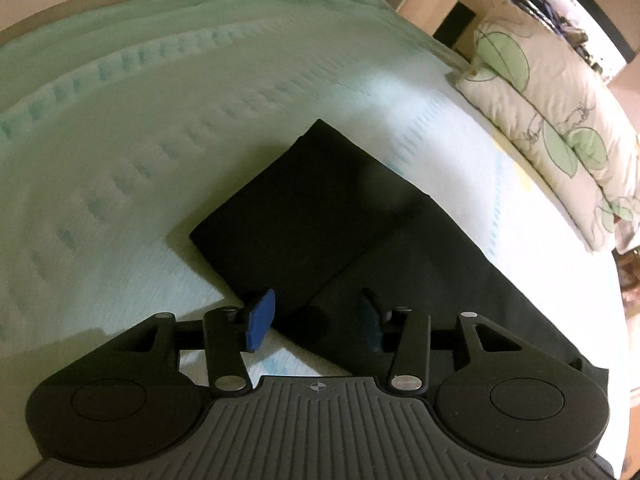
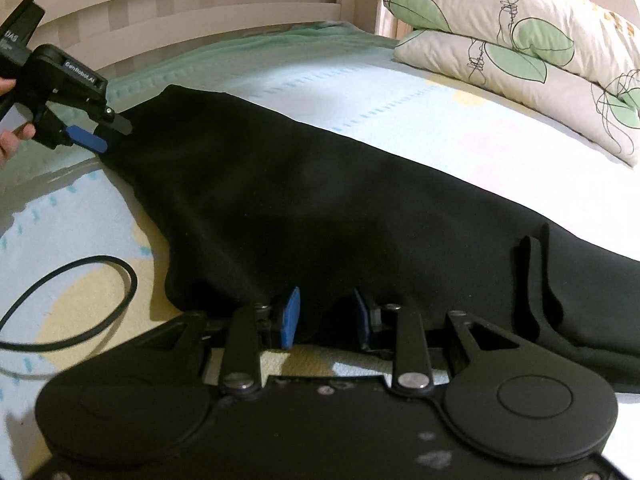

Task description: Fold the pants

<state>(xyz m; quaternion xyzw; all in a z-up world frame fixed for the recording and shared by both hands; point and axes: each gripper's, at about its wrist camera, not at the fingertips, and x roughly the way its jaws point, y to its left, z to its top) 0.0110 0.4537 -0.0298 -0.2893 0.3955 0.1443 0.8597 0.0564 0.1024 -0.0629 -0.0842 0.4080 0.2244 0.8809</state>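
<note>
Now both tongs, left tongs [image 1: 316, 318] and right tongs [image 2: 326, 316], are held open at the pants [image 2: 320, 200]; edges should be gripped evenly.

Matt black cloth pants [image 2: 320, 200], quilted cloth bedspread [image 2: 360, 92], painted wood headboard [image 2: 180, 4], matt plastic hand-held gripper [image 2: 326, 316]

place: home bedroom | cues: bed sheet [image 1: 200, 100], leaf-print pillows [image 2: 520, 40], slatted headboard [image 2: 200, 4], probably wood

Both wrist views low, close over the bed [image 1: 120, 140], sharing the pants [image 2: 320, 208].
</note>
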